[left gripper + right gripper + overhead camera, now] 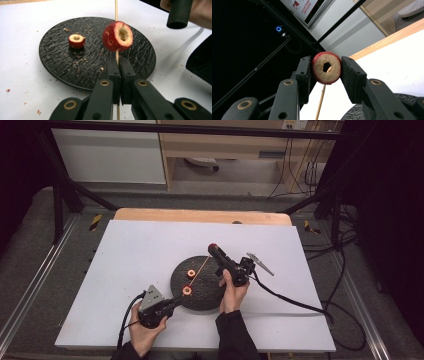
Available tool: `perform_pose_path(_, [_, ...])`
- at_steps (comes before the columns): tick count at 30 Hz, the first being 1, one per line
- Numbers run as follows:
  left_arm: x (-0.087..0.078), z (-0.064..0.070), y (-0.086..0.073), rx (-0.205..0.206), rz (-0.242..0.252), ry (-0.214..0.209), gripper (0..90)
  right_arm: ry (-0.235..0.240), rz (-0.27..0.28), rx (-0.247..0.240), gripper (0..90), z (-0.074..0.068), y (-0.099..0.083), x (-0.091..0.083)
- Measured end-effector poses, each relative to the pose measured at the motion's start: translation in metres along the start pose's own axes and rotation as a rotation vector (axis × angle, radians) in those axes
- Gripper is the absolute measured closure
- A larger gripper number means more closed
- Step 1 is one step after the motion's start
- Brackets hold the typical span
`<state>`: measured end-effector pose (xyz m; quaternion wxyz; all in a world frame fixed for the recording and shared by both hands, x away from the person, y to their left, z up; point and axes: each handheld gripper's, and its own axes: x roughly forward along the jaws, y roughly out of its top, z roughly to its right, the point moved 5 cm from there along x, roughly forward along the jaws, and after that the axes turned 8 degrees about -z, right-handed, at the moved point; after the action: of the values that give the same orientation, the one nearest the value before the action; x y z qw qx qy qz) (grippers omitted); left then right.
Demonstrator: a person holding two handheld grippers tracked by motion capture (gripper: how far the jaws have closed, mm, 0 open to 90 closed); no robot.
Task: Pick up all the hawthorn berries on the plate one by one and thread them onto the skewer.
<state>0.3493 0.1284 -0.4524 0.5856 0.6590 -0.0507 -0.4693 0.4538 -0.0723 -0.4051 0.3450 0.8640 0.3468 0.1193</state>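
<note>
A black round plate (205,295) lies on the white board. My left gripper (175,302) (119,61) is shut on a thin wooden skewer (200,269) (116,10) near its lower end. A cored red fruit piece (187,291) (118,36) is threaded on the skewer just above the jaws. A second cored piece (190,273) (76,40) lies loose on the plate (62,67). My right gripper (215,250) (326,68) is shut on a third cored red slice (212,246) (327,67) at the skewer's far tip (320,102), raised above the plate's far edge.
The white board (140,255) covers a wooden table (200,215). Crumbs dot the plate and the board (15,75) beside it. A dark metal frame (65,195) stands around the table, and cables (320,310) trail off to the right.
</note>
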Motion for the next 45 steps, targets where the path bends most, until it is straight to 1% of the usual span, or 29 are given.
perform_pose_path(8, [0.006, 0.006, 0.006, -0.016, 0.010, 0.020, 88.2, 0.002, 0.019, 0.010, 61.7, 0.000, -0.002, 0.000])
perform_pose_path(13, [0.010, 0.009, 0.008, -0.021, 0.018, 0.024, 88.3, 0.002, 0.026, 0.015, 61.7, -0.001, -0.003, 0.000])
perform_pose_path(15, [0.011, 0.010, 0.010, -0.032, 0.021, 0.019, 88.3, 0.000, 0.027, 0.014, 61.8, 0.000, -0.004, 0.000])
perform_pose_path(18, [0.012, 0.010, 0.014, -0.034, 0.025, 0.021, 88.3, 0.006, 0.018, 0.021, 61.8, 0.000, -0.008, 0.000])
perform_pose_path(23, [0.016, 0.009, 0.019, -0.043, 0.021, 0.018, 88.3, 0.007, 0.010, 0.014, 61.9, 0.000, -0.013, 0.000])
perform_pose_path(28, [0.019, 0.006, 0.026, -0.040, 0.018, 0.013, 88.3, 0.007, 0.001, 0.004, 61.9, 0.000, -0.015, -0.001])
perform_pose_path(32, [0.021, 0.004, 0.030, -0.035, 0.018, 0.000, 88.3, 0.009, -0.008, -0.002, 61.9, -0.001, -0.017, -0.002])
perform_pose_path(38, [0.025, 0.001, 0.038, -0.030, 0.018, -0.013, 88.3, 0.012, -0.029, -0.012, 61.9, -0.002, -0.022, -0.004])
perform_pose_path(44, [0.030, 0.001, 0.045, -0.025, 0.019, -0.020, 88.4, 0.011, -0.048, -0.037, 61.9, -0.002, -0.027, -0.006])
perform_pose_path(45, [0.031, 0.001, 0.046, -0.026, 0.019, -0.021, 88.3, 0.012, -0.056, -0.035, 61.9, -0.003, -0.029, -0.007])
